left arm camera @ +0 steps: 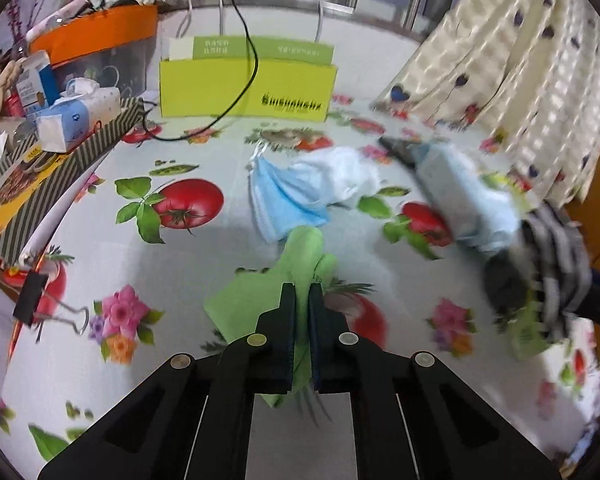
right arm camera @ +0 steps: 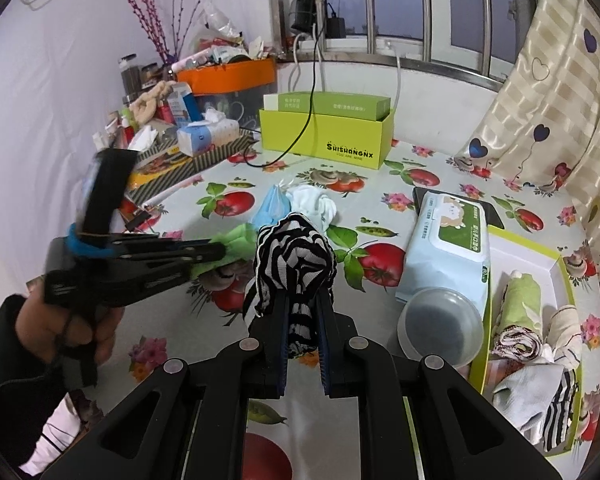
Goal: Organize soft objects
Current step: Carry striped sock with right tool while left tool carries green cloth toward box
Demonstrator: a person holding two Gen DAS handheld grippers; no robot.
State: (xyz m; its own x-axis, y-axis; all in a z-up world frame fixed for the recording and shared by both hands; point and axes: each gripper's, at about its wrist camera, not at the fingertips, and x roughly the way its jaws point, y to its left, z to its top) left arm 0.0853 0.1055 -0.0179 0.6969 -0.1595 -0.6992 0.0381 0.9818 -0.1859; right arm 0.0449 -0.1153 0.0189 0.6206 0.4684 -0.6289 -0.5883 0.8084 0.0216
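Left gripper [left arm camera: 302, 300] clamping green cloth [left arm camera: 300, 256] mid-tabletop, jaws pinched on bunched fold. Right gripper [right arm camera: 303, 312] clamping striped cloth [right arm camera: 294, 256], hanging limp. Both seeming light, floppy, non-fragile; gripping bunched middle judged safest. Tray [right arm camera: 556, 258] waiting near right edge.

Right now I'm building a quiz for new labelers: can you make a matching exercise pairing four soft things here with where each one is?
Things:
1. green cloth
2. striped cloth
3. blue face mask
4. rolled green cloth

Places:
A. in the shallow tray
B. lying loose on the tablecloth
C. in the right gripper
D. in the left gripper

Pairs: 1-D, 2-C, 3-B, 4-A
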